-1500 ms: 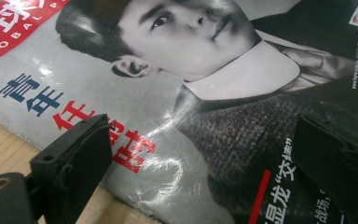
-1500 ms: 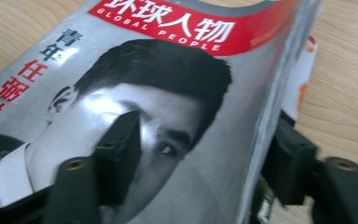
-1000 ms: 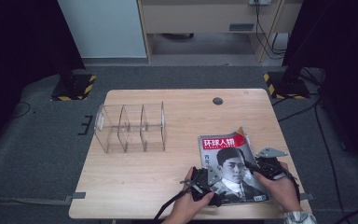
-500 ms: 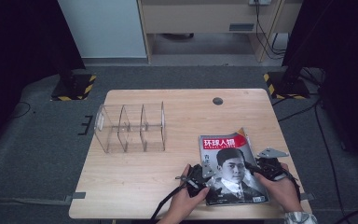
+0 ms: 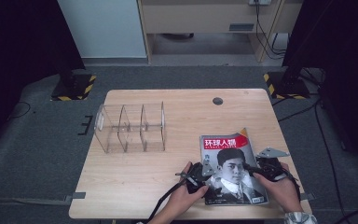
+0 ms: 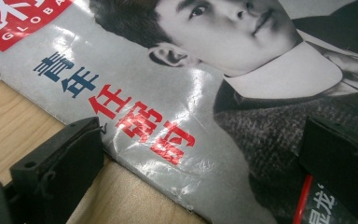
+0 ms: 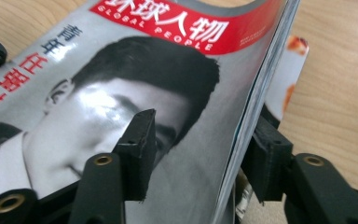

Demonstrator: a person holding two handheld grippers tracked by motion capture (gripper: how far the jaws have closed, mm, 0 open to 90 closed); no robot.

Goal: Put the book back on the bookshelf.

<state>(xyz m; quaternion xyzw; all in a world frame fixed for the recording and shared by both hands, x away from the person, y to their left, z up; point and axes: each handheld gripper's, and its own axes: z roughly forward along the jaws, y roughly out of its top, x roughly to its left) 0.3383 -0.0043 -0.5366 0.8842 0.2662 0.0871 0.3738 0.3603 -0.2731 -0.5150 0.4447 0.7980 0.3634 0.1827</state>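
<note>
The magazine [image 5: 230, 170] lies flat near the front right corner of the bench [image 5: 135, 186], red title band away from me, the portrait cover facing up. My right gripper [image 5: 251, 169] has its jaws set across the magazine's right edge, one on top of the cover and one outside the page edges; in the right gripper view [image 7: 193, 154] they look closed on it, though I can't quite see contact. My left gripper [image 5: 204, 171] sits at the magazine's left edge with its jaws spread wide, one over bare wood, one over the cover, gripping nothing [image 6: 200, 154]. Farther back on the left stands a clear plastic divider rack [image 5: 130, 127], well apart from the magazine.
</note>
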